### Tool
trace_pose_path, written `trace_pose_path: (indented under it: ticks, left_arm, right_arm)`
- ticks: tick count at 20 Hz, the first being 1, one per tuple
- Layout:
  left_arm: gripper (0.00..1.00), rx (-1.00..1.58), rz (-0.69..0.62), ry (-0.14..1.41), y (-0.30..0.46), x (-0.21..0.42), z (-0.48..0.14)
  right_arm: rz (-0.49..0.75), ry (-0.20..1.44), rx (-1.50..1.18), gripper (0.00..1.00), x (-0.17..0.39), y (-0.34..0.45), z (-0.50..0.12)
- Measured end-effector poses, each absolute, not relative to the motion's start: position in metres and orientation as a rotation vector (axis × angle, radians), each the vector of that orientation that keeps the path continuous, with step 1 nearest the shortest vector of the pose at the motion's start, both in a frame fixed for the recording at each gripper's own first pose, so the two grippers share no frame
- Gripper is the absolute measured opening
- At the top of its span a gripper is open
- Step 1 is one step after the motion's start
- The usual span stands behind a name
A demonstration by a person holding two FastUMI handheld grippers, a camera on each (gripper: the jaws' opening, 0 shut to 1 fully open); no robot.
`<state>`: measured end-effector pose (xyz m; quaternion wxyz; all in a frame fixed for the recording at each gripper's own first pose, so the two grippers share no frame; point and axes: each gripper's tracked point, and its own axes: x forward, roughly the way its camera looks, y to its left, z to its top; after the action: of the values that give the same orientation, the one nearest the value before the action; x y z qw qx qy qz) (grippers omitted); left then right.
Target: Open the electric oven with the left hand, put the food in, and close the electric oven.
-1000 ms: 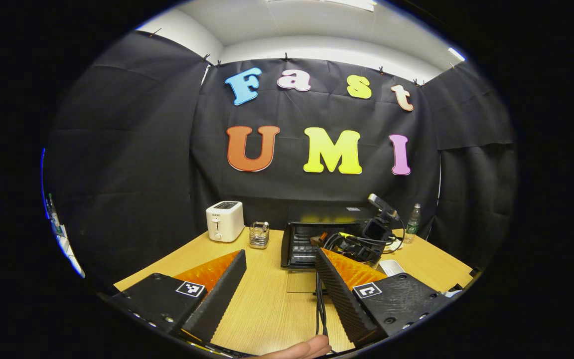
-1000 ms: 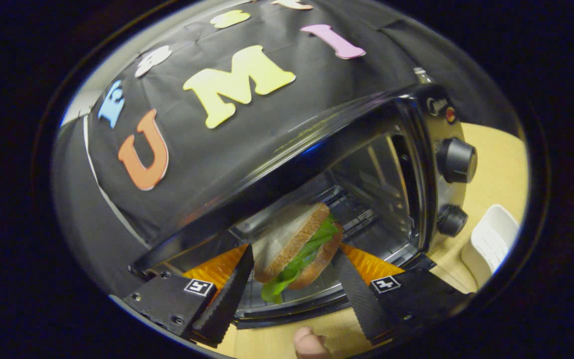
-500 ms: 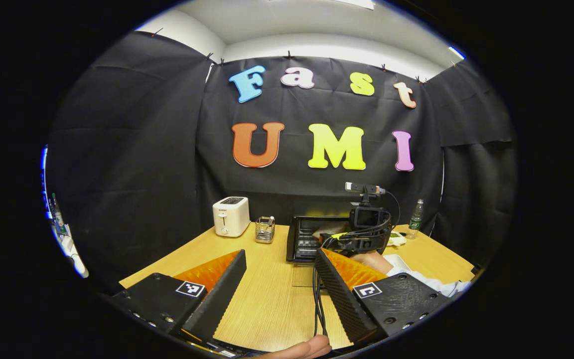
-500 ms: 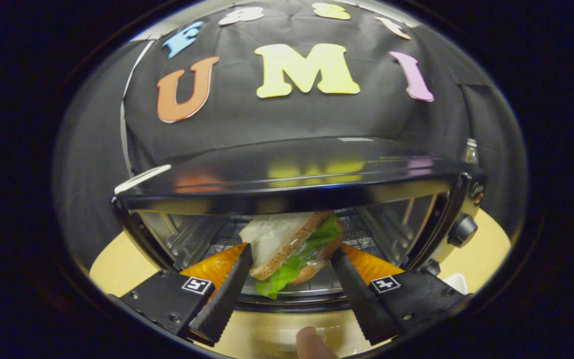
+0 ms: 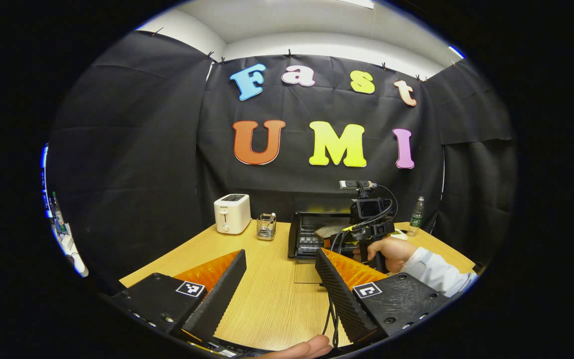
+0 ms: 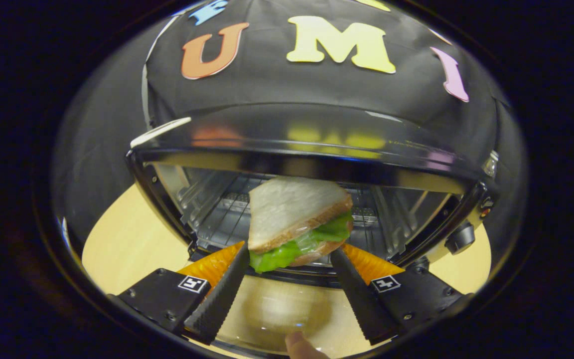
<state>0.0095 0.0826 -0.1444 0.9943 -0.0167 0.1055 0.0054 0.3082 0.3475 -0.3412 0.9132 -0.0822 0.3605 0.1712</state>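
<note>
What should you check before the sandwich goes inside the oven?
1. Oven door open: ok; it lies flat in front.
2. Sandwich held by the right gripper: ok; a finger on each side.
3. Sandwich lined up with the opening: ok; centred before the rack.
4. Left gripper out of the way: ok; open, back over the table.
5. Headroom under the oven's top: cannot tell.

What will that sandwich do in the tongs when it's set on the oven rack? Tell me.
The sandwich looks soft and layered, so it probably squashes rather than resists. Its lettuce hangs out at the lower edge and may slip free. Held between the right tongs at the open oven, it seems light.
</note>
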Motion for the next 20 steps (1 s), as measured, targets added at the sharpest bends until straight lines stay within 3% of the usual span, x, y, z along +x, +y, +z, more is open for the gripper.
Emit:
trace_pose_path:
  ticks: [7, 14, 20]
  left_arm:
    - [0.92, -0.031, 0.000, 0.221, 0.078, 0.012, -0.159]
    - [0.92, -0.084, -0.015, 0.341, 0.067, 0.041, -0.206]
    - [0.94, -0.098, -0.125, 0.472, 0.016, 0.070, -0.259]
  right_arm:
    - [0.408, 0.816, -0.170, 1.00, 0.266, 0.337, -0.352]
    - [0.426, 0.580, -0.074, 1.00, 0.211, 0.295, -0.262]
    - [0.375, 0.342, 0.001, 1.00, 0.166, 0.233, -0.160]
